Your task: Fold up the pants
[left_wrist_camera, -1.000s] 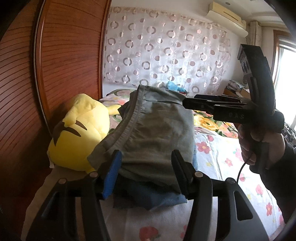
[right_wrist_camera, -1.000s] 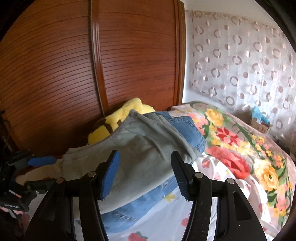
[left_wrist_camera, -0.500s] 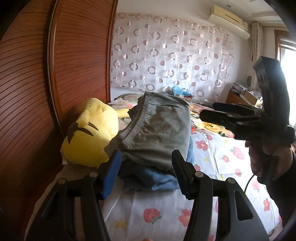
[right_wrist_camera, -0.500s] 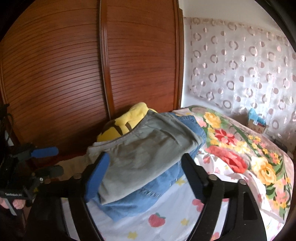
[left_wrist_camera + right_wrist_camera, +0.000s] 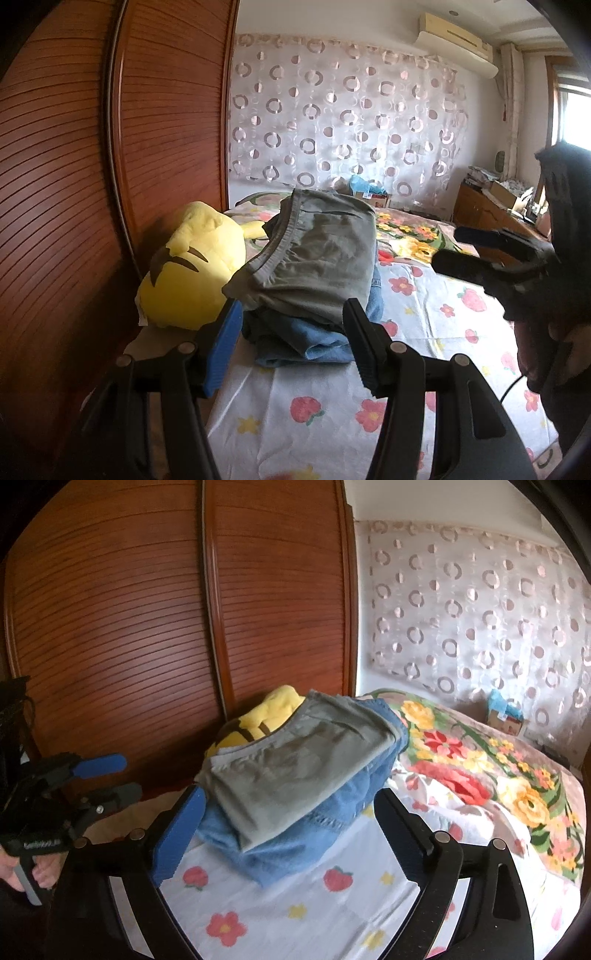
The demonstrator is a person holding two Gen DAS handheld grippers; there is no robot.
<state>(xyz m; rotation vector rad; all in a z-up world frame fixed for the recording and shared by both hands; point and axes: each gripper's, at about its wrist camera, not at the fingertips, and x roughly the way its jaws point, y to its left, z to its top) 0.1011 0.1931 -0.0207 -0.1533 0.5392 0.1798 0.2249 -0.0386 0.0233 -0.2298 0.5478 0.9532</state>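
Note:
Folded grey pants lie on top of folded blue jeans in a pile on the bed. The pile also shows in the right wrist view: grey pants over jeans. My left gripper is open and empty, a short way back from the pile's near edge. My right gripper is open and empty, wide apart, just short of the pile. Each gripper shows in the other's view, the right and the left.
A yellow plush toy lies against the pile's left side, next to the brown slatted wardrobe doors. The bed has a fruit-print sheet and a floral blanket. A curtain and a side cabinet stand behind.
Both grippers have drawn back from the pile of pants. The right gripper's jaws have opened wider. The pile has stayed in place.

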